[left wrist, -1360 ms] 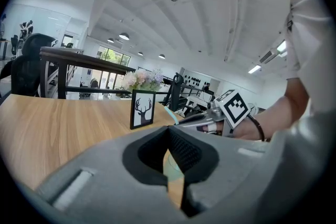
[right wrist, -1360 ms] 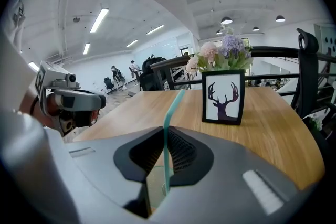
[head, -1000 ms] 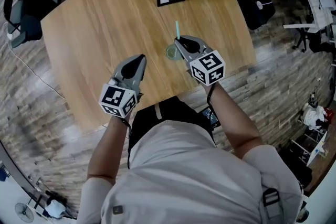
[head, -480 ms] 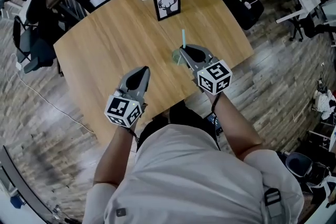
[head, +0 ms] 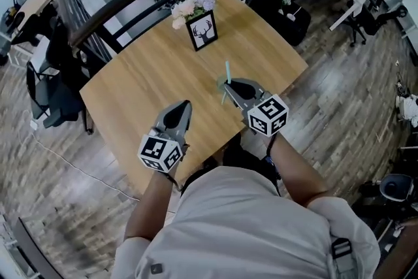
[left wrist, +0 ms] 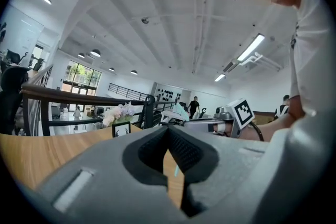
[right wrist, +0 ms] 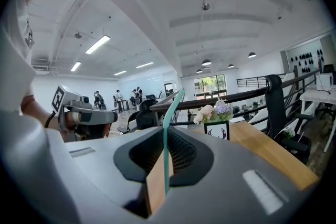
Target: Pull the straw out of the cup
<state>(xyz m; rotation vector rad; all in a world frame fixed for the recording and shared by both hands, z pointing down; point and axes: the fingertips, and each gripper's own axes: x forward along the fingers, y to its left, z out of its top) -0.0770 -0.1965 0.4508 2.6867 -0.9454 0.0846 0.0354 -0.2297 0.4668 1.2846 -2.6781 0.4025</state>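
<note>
Right claw (right wrist: 167,131) clamps the teal straw (right wrist: 166,165), top jutting past it.

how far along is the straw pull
Done: the right claw is shut on the straw. In hand: it holds the straw upright by the cup. Left: I cannot tell whether its lower end has cleared the rim, so finish the lift.
</note>
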